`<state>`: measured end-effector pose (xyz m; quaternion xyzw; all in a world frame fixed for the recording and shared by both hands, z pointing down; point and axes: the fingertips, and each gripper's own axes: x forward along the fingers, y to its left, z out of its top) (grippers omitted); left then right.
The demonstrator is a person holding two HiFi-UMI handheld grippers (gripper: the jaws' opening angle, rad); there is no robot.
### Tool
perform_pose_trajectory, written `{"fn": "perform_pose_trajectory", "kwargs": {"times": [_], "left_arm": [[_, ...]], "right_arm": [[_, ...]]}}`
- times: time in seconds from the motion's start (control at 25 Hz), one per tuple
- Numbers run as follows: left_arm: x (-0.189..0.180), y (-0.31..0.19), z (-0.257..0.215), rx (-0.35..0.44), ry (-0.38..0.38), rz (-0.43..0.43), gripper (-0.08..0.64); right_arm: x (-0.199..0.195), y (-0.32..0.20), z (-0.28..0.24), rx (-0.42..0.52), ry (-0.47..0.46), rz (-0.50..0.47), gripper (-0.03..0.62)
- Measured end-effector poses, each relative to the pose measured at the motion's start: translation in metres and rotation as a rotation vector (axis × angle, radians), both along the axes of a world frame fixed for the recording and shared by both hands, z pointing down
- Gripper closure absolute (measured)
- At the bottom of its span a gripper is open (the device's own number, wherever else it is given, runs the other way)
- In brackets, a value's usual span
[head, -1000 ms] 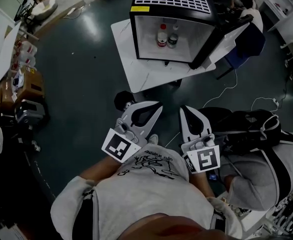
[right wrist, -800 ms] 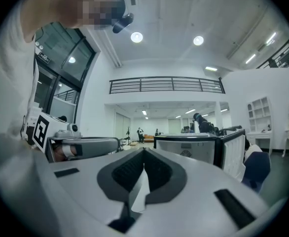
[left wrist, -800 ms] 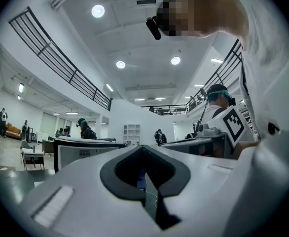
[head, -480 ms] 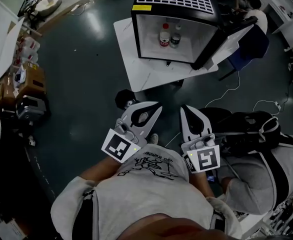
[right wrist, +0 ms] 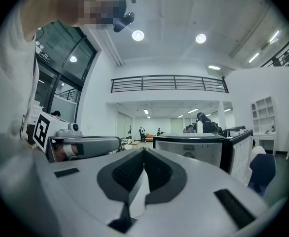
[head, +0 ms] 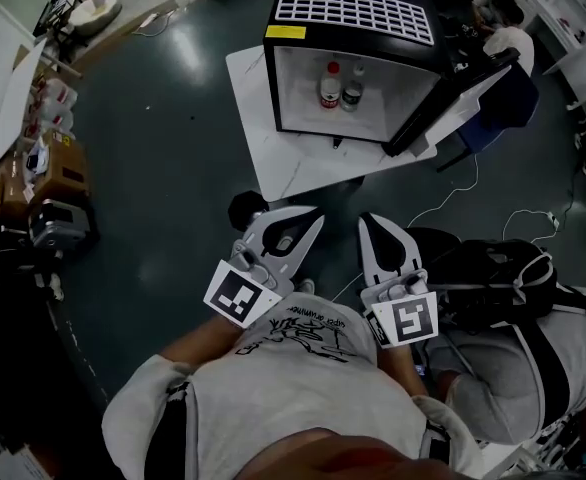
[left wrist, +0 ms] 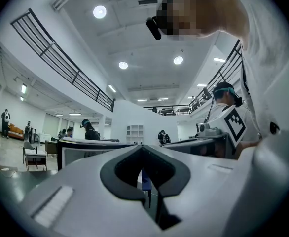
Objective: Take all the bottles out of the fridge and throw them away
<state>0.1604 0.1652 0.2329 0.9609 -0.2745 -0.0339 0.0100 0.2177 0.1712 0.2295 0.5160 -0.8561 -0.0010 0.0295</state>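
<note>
Nearest the camera: the person's white shirt (head: 293, 368), with both grippers held out level in front of it, side by side over the dark floor (head: 163, 178).

Left gripper (head: 313, 214): jaws pressed together at the tips, nothing between them. Its own view shows the dark pads meeting at a point, with only the room visible through the opening behind them.

Right gripper (head: 367, 220): jaws also closed tip to tip, and empty. Its own view shows the pads meeting, and the fridge stands beyond them, a little right of the jaw line.

To the person's right, close by: a black bag (head: 493, 273) on the floor and a second person in grey (head: 533, 368).

Further out: a white table (head: 293, 163) carrying a small black fridge (head: 353, 13). Its door (head: 451, 93) is swung open to the right in the head view, and the white interior faces the grippers.

Inside the fridge, two bottles stand upright, just beside each other:
- Red-label bottle (head: 328, 86), on the left.
- Dark-label bottle (head: 351, 88), on the right.

Both bottles are well apart from either gripper, ahead of the jaw tips, with bare floor and the table's front edge between. Neither gripper touches the fridge or the table.

Far left: cardboard boxes (head: 58, 173) along the floor edge.
</note>
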Motion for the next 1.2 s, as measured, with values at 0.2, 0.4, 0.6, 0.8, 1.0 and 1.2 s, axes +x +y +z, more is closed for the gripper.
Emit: {"fn": "perform_pose_trajectory", "kwargs": {"times": [0.2,0.4,0.6,0.8,1.0,1.2], "left_arm": [[-0.005,-0.030,-0.001,0.004,0.003,-0.005,0.552],[-0.016,-0.065,0.001,-0.007,0.003,-0.014,0.552],[-0.029,-0.097,0.003,-0.004,0.003,-0.019,0.552],[-0.037,-0.127,0.004,-0.010,0.005,-0.008,0.552],[-0.044,-0.149,0.003,-0.008,0.008,0.013,0.552],[-0.052,-0.166,0.009,-0.013,0.004,0.024,0.552]], "right_arm": [[-0.006,-0.030,0.000,-0.001,0.009,-0.006,0.588],[-0.015,-0.064,-0.001,0.001,0.015,-0.007,0.588],[-0.027,-0.096,0.000,0.004,0.022,-0.010,0.588],[-0.038,-0.125,0.000,0.001,0.032,-0.005,0.588],[-0.048,-0.148,0.000,0.004,0.042,0.006,0.588],[-0.056,-0.166,0.003,0.004,0.048,0.011,0.588]]}}
